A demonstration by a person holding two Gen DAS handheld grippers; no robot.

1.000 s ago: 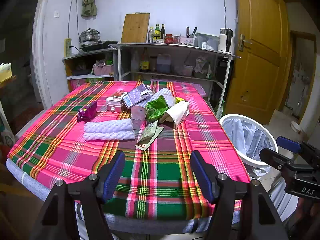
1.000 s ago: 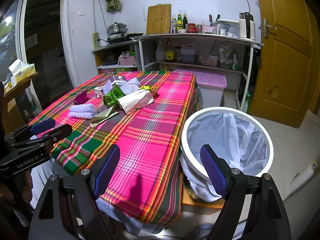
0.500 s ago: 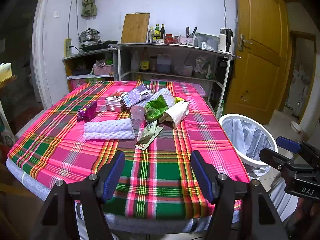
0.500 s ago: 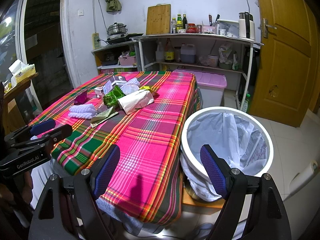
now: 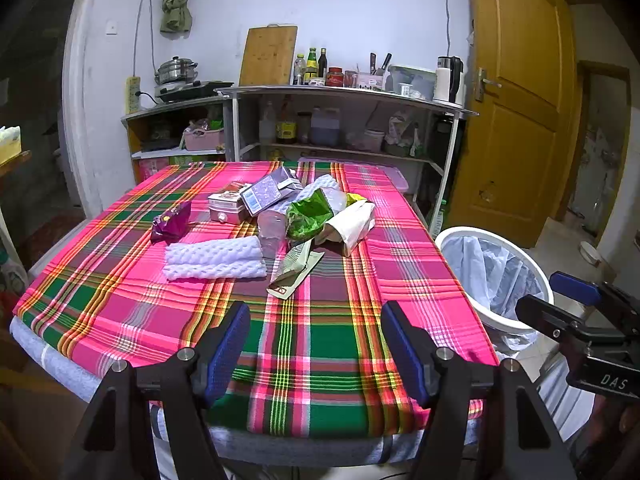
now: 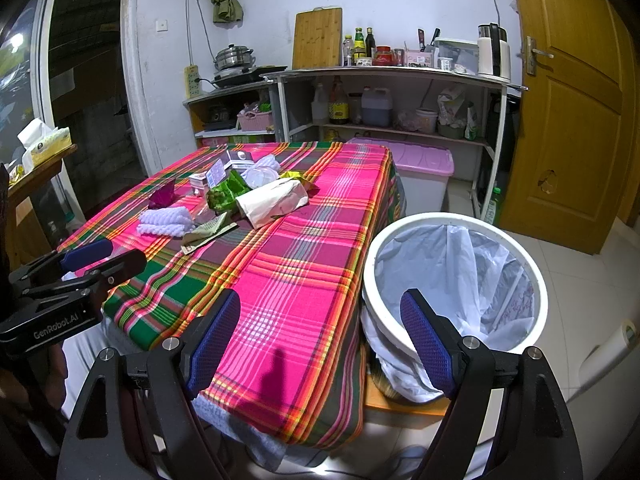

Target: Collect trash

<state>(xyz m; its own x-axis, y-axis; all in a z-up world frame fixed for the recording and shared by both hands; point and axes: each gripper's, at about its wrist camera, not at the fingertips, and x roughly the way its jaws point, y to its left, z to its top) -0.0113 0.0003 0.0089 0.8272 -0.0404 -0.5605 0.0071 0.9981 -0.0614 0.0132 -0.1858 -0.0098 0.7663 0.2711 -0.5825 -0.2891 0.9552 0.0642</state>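
A heap of trash lies mid-table on the pink plaid cloth (image 5: 320,344): a white foam wrap (image 5: 214,258), a purple wrapper (image 5: 172,224), a green crumpled bag (image 5: 310,214), a white paper bag (image 5: 354,222), a flat green packet (image 5: 294,270), a clear cup (image 5: 272,230) and small boxes (image 5: 256,198). A white bin (image 6: 456,280) with a plastic liner stands at the table's right side. My left gripper (image 5: 316,344) is open and empty over the near table edge. My right gripper (image 6: 320,340) is open and empty, between table corner and bin.
Shelves (image 5: 344,120) with bottles, a kettle and a cutting board stand behind the table. A pink lidded box (image 6: 416,160) sits under them. A yellow door (image 6: 576,120) is at the right. A side shelf with a tissue box (image 6: 44,144) is at the left.
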